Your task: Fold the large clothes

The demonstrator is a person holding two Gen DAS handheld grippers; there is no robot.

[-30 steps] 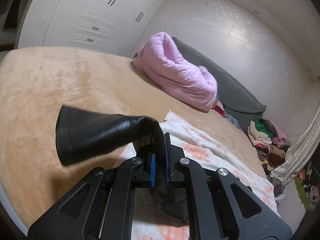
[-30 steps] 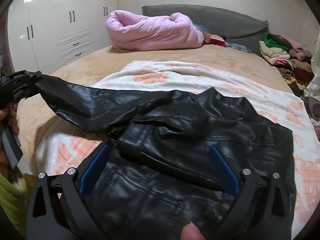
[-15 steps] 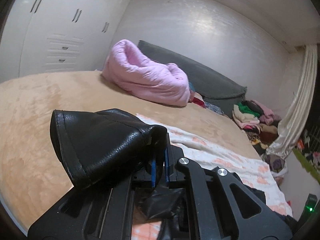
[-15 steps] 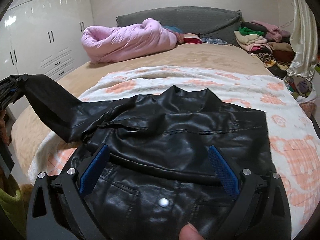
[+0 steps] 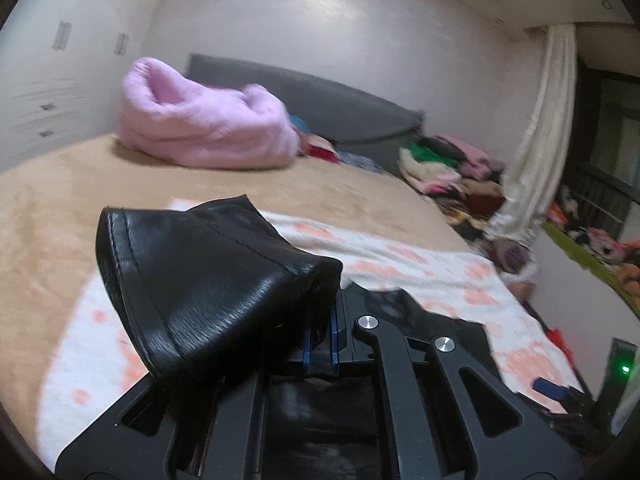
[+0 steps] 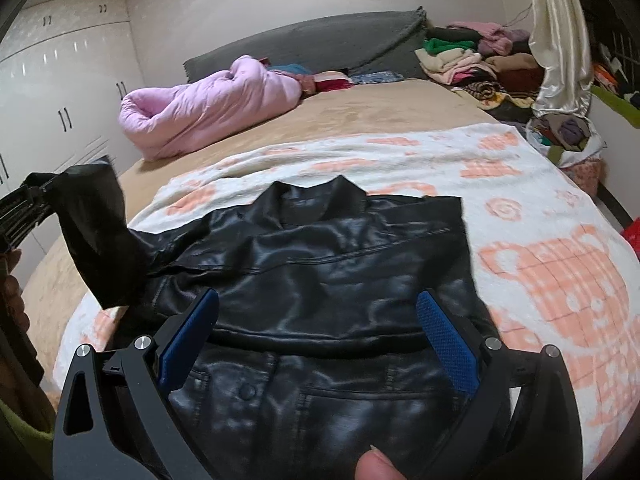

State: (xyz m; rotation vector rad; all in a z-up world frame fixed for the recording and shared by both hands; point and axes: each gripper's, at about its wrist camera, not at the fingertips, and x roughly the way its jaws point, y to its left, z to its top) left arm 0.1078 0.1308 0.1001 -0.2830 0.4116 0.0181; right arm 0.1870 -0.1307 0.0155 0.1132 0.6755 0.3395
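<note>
The left gripper point(image 5: 320, 340) is clamped on the black jacket's sleeve point(image 5: 208, 280) — its cuff hides one finger. The right gripper point(image 6: 316, 344) gapes wide, empty, over the jacket point(image 6: 340, 280) lying on the blanket point(image 6: 540, 264).

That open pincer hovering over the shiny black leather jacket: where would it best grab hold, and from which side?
Probably the bottom hem of the black leather jacket, nearest the open right gripper, coming in low from the near edge of the bed. The body lies flat on the white and orange blanket, offering little to pinch elsewhere. The left gripper already clamps the sleeve cuff.
</note>
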